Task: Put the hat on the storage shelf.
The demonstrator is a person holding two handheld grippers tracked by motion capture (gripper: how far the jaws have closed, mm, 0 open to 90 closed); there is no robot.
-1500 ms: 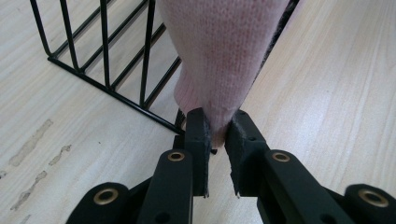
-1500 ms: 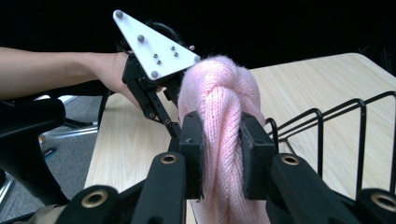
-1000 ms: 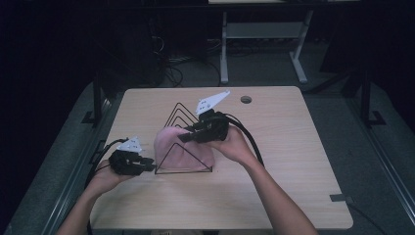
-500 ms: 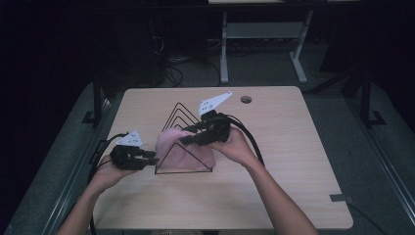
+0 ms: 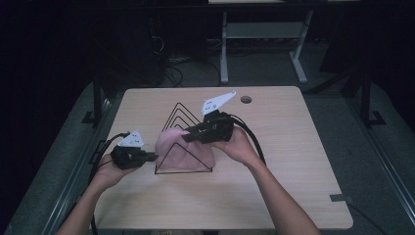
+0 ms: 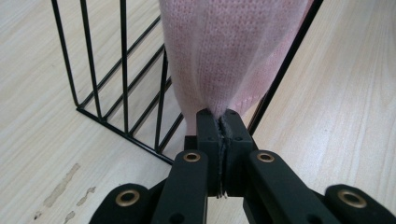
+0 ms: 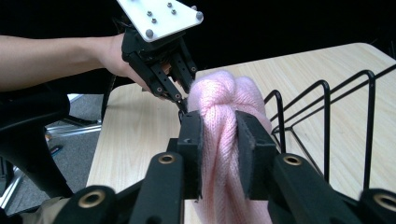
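Note:
A pink knitted cloth (image 5: pixel 183 149) lies draped in a black wire rack (image 5: pixel 181 110) at the middle of the wooden table (image 5: pixel 293 147). My left gripper (image 5: pixel 155 157) is at the rack's near left corner. In the left gripper view its jaws have just been closing and are shut (image 6: pixel 221 116) on the cloth's lower edge (image 6: pixel 233 46). My right gripper (image 5: pixel 187 138) reaches in from the right over the rack's top. Its jaws have also just been closing and pinch (image 7: pixel 219 126) a bunched fold of the cloth (image 7: pixel 224 98). Beyond it is the left gripper (image 7: pixel 182 105).
The rack's wire loops (image 7: pixel 327 116) stand to the right of the cloth in the right gripper view. A round hole (image 5: pixel 246 99) sits near the table's far edge. A white desk frame (image 5: pixel 259 34) and cables (image 5: pixel 176 73) are on the dark floor beyond.
The left gripper has edged a little toward the rack's near left corner. The right gripper has stayed at the top of the cloth.

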